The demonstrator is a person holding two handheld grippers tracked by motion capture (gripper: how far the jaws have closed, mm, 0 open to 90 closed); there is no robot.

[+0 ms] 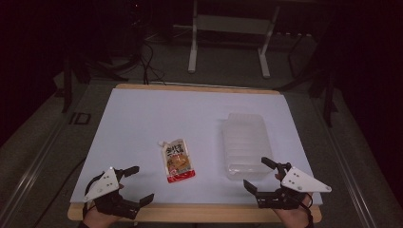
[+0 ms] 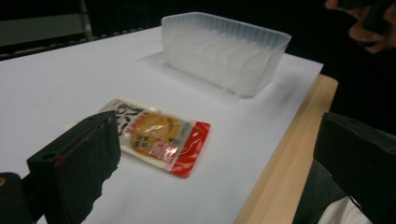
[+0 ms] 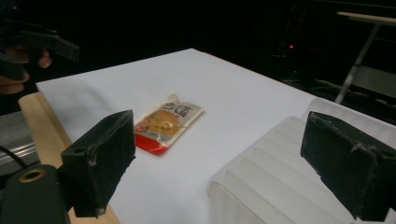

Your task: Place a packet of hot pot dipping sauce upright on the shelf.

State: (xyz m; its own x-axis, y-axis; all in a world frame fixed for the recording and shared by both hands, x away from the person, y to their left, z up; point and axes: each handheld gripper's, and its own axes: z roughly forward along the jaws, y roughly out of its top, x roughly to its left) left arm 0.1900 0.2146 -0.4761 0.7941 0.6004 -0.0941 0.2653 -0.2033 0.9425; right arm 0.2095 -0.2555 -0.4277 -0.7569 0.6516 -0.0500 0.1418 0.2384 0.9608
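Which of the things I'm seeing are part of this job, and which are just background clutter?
Part of the job:
- sauce packet, flat on the white sheet
- clear plastic tray, to its right, apart from it
- left gripper, open
- right gripper, open

Just lying about:
- white metal stand behind the table
- cables on the floor
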